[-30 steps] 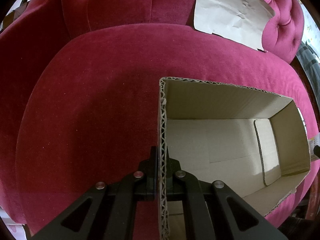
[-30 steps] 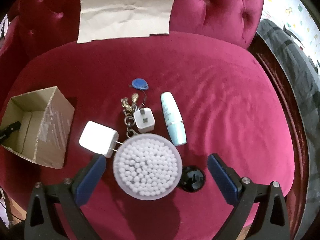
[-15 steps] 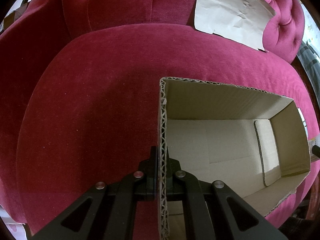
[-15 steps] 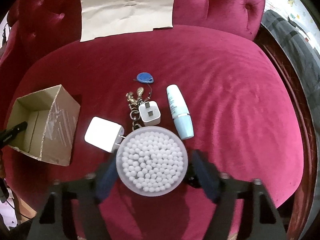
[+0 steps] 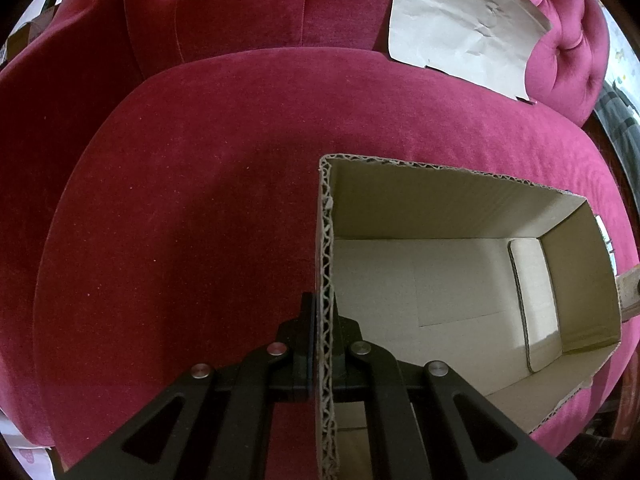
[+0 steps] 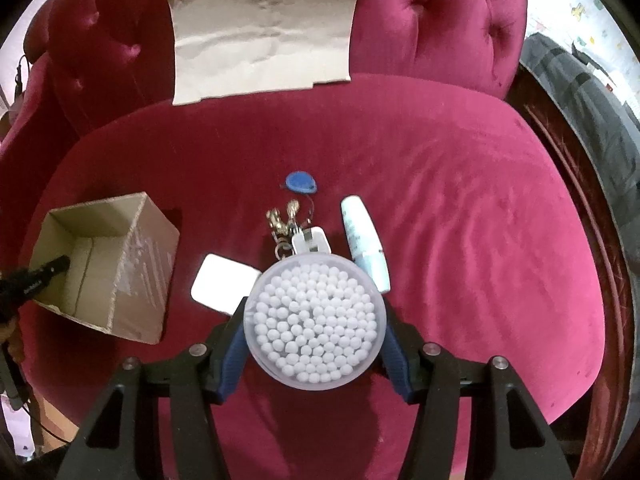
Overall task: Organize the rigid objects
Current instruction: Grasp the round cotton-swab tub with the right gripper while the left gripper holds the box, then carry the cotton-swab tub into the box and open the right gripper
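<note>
A round clear tub of cotton swabs [image 6: 315,320] sits between the blue pads of my right gripper [image 6: 315,330], which is shut on its sides, lifted a little off the red cushion. Behind it lie a white charger block [image 6: 222,282], a small white plug [image 6: 312,240], a keyring with a blue fob [image 6: 299,182] and a pale blue tube [image 6: 364,242]. My left gripper [image 5: 325,344] is shut on the left wall of the open cardboard box [image 5: 452,200], also seen as the cardboard box [image 6: 148,280] at the left. The box is empty.
A creased sheet of brown paper [image 6: 264,36] leans on the tufted red backrest [image 6: 440,12]. The red cushion [image 6: 460,208] spreads wide to the right of the objects. A dark wooden frame edge [image 6: 580,200] and grey fabric lie at the far right.
My right gripper has gone from wide open around the cotton swab tub to shut on it, and the tub now sits higher and nearer in view. The left gripper and box have not moved.
</note>
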Tool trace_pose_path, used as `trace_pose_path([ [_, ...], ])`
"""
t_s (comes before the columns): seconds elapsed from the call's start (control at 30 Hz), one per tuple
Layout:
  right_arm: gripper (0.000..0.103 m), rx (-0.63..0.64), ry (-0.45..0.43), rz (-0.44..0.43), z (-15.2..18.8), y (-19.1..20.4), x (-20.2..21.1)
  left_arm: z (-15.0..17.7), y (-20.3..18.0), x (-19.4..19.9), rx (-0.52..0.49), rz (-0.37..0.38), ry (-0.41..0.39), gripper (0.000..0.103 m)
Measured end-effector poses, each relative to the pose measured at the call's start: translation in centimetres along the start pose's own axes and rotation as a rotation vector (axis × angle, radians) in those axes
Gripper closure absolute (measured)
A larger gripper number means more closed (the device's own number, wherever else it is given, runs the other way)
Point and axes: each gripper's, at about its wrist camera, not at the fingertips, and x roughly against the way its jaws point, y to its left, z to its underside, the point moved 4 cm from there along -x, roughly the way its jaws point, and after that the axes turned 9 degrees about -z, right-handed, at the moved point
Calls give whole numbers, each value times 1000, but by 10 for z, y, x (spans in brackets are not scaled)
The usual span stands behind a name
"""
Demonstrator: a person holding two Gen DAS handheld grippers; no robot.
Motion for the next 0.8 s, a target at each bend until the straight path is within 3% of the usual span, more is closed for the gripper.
trace_pose_path([
  [0.53,41,98,-152,-59,-32,69,40,-2,0,-1,0,-2,5,100],
  [0.8,41,156,-150,-133,-39,120,36,-1,0,0,-1,-1,1,100],
])
